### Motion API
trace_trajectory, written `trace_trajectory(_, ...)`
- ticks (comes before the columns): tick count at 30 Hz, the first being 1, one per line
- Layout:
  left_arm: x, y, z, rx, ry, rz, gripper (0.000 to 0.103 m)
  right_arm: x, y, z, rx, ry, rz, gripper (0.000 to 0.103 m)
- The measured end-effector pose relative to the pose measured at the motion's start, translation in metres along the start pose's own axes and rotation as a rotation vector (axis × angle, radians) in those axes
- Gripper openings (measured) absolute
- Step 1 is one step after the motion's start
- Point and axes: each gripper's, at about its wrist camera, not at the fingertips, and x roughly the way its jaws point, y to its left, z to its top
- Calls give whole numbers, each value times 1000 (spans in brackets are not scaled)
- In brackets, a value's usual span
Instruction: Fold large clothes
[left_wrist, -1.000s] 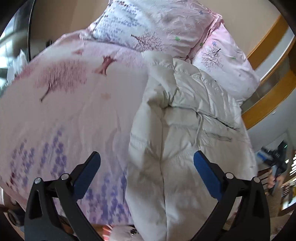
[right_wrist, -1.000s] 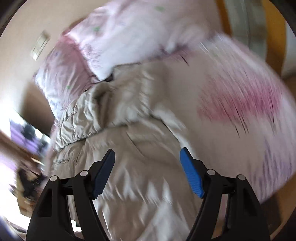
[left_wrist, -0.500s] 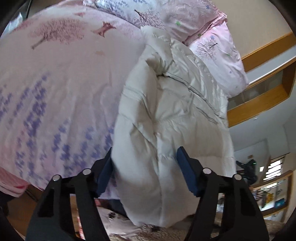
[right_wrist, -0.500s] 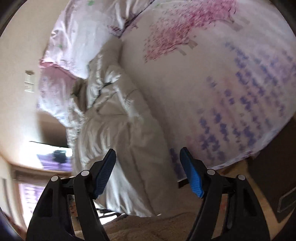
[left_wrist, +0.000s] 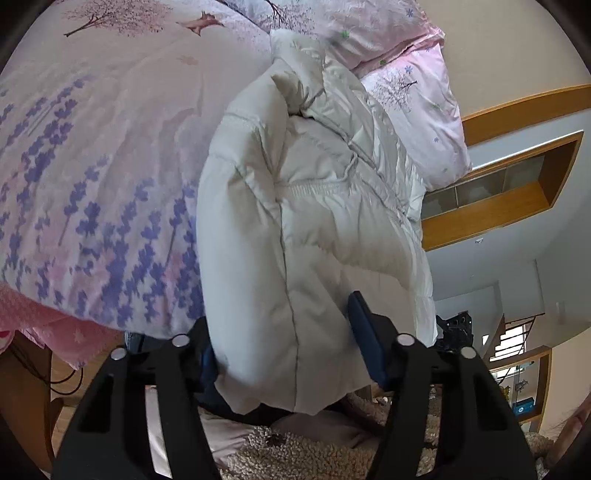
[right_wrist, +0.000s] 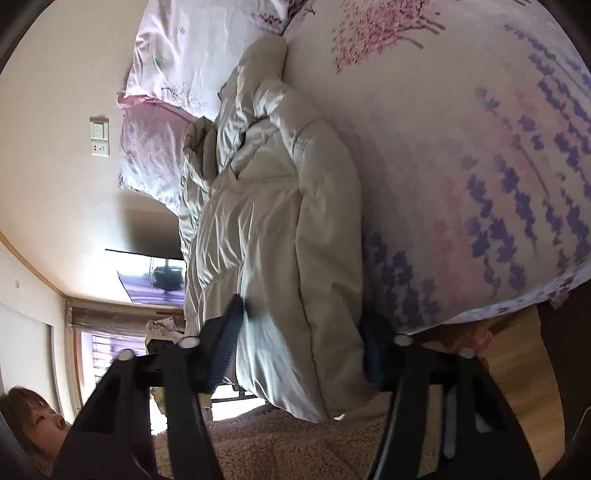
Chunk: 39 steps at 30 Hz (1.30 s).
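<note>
The wide bed (left_wrist: 110, 155), covered with a pale pink cotton cover printed with purple flowers and pink trees, carries everything here. It gives a broad, soft surface for folding, so the garment can be spread and turned without falling to the floor.

On it lies the large cream-white quilted puffer coat (left_wrist: 303, 206), already doubled lengthwise into a long thick bundle. In the left wrist view its long axis runs from 6 o'clock, where the hem end hangs over the bed edge, up to 12 o'clock, where the collar end points toward the pink printed pillows (left_wrist: 417, 103). I judge it was placed like this so that the near end is reachable from the foot of the bed.

The left gripper (left_wrist: 284, 350) has just been closing, and its blue pads now press the near end of the coat from both sides, at half width because the padding is thick. The right gripper (right_wrist: 303, 343) has also just been closing and holds the same end from the other side, with the coat squeezed between its pads. Probably both corners are taken so that this end can be lifted evenly and carried toward 12 o'clock for a cross fold.
</note>
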Motion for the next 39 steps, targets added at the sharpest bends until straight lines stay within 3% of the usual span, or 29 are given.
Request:
trace_trajectory(1, 1, -2, -2, 5, 5, 15, 48, 1, 1, -1, -2, 2, 0, 32)
trace_trajectory(4, 3, -7, -5, 22, 2, 38, 29, -1, 8, -5, -18, -26, -9, 18)
trace_trajectory(9, -6, -30, 0, 89, -51, 75, 17, -5, 36, -5, -75, -87, -38, 12)
trace_trajectory(21, -48, -69, 39, 161, -269, 26, 14, -29, 109, 9, -250, -330, 4, 10)
trace_trajectory(28, -56, -87, 63, 191, -346, 40, 14, -34, 132, 26, -291, -446, 8, 10)
trace_trajectory(33, -54, -111, 96, 220, -412, 75, 14, -33, 159, 50, -334, -512, -4, 10)
trace_trajectory(39, -31, -124, 164, 183, -449, 100, 14, -16, 196, 101, -357, -554, -14, 10)
